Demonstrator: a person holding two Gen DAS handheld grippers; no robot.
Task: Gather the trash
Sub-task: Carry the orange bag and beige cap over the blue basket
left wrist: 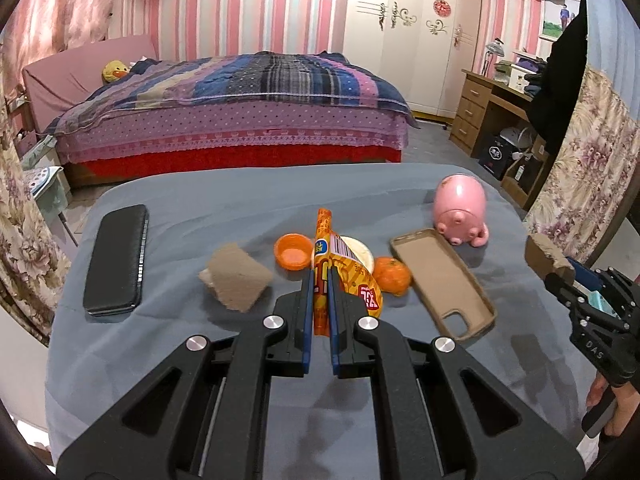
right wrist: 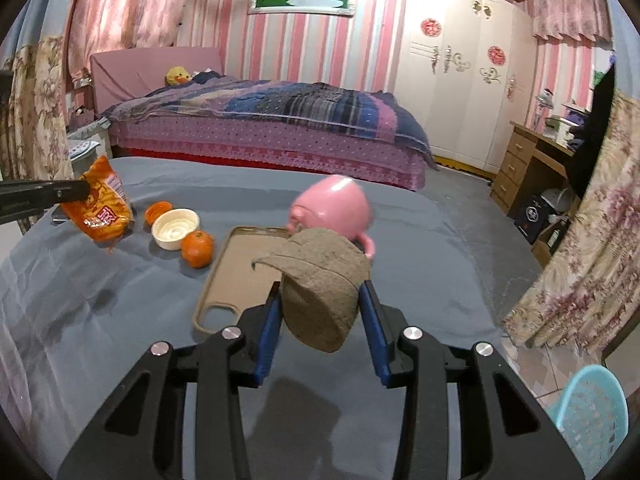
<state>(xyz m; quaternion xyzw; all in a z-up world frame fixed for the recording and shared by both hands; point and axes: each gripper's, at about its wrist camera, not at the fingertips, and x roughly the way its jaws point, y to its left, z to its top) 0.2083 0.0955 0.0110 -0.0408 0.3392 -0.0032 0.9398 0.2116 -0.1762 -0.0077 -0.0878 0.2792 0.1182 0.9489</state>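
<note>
My left gripper [left wrist: 320, 276] is shut on an orange snack wrapper [left wrist: 325, 252] and holds it above the grey table cloth [left wrist: 240, 200]; the wrapper also shows in the right wrist view [right wrist: 102, 208]. My right gripper [right wrist: 320, 296] is shut on a brown cardboard scrap [right wrist: 320, 292], held above the table; it shows at the right edge of the left wrist view [left wrist: 546, 256]. Another brown cardboard piece [left wrist: 236, 278] lies on the table left of the wrapper. A light blue basket [right wrist: 592, 416] stands on the floor at lower right.
On the table lie a black phone [left wrist: 116, 260], an orange cap [left wrist: 293, 251], a white lid [right wrist: 175, 228], a tangerine [left wrist: 393, 276], a tan phone case [left wrist: 444, 280] and a pink octopus toy [left wrist: 462, 208]. A bed stands behind; a desk stands to the right.
</note>
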